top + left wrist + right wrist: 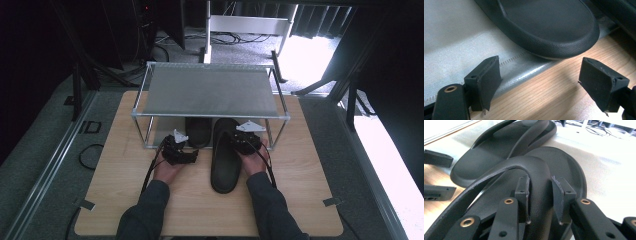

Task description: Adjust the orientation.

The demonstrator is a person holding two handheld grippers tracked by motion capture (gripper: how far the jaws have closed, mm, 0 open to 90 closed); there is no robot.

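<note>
The wooden table bears a metal-framed shoe rack at the twelve o'clock end of the high view, its grey fabric shelf on top and a lower grey fabric tier at table level; two black slide sandals are the things in hand. The right sandal lies lengthwise at about one o'clock from the table's middle, its toe under the rack's front rail and its heel out on the bare wood toward six o'clock; the left sandal sits farther in on the lower tier, at eleven o'clock from the first, the two just beside each other.

The right gripper is closed on the strap of the right sandal; in the right gripper view its two pads pinch the strap's band between them, the gap narrow, with the footbed beneath and the left sandal beyond at eleven o'clock.

The left gripper stands with its jaws wide apart and nothing between them; in the left gripper view the rounded heel of the left sandal lies at twelve o'clock just ahead of the pads, apart from them, overhanging the seamed edge of the grey tier where it meets the wood.
</note>
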